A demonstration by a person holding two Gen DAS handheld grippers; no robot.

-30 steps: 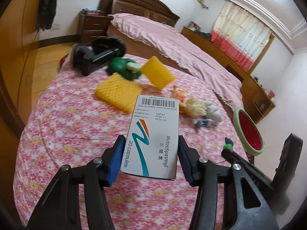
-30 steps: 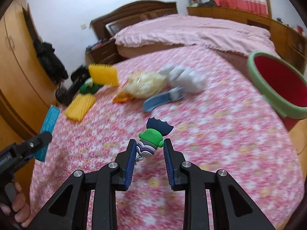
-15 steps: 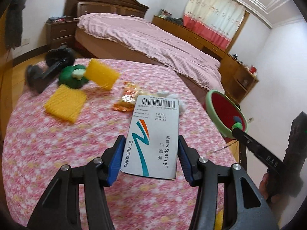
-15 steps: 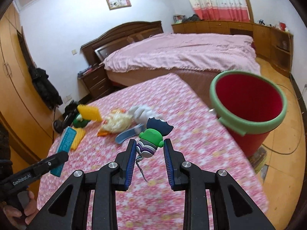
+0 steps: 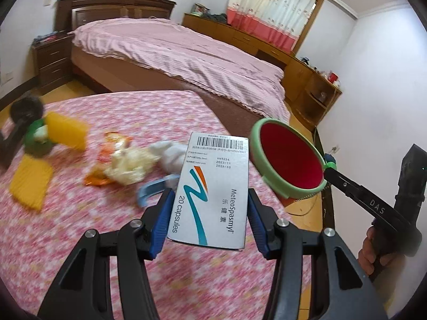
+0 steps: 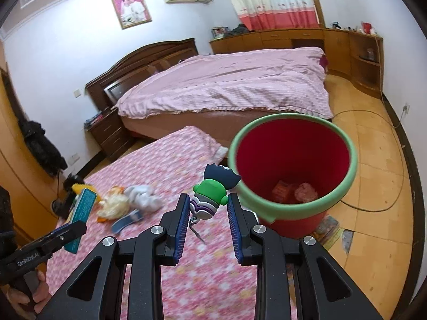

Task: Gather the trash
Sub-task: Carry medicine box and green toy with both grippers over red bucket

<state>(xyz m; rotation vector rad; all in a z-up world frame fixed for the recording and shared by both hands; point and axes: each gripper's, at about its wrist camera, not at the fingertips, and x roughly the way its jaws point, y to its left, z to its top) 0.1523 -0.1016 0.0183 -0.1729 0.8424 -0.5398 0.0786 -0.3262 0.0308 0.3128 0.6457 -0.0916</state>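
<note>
Red bucket (image 6: 339, 200) nr table edge | L gripper (image 5: 208, 213) grips pillbox (image 5: 213, 194) | R gripper (image 6: 208, 210) grips figurine (image 6: 210, 194)

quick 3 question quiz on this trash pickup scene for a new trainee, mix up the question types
1. True or false: the left gripper is clamped on the white medicine box.
2. Multiple choice: what does the right gripper hold? A) a yellow sponge B) a small green and purple toy figure C) a tissue
3. Short answer: is the red bucket with the green rim empty?

Key:
1. True; both blue pads press on the box's sides.
2. B
3. No; an orange packet and a pinkish wad lie at its bottom.
</note>
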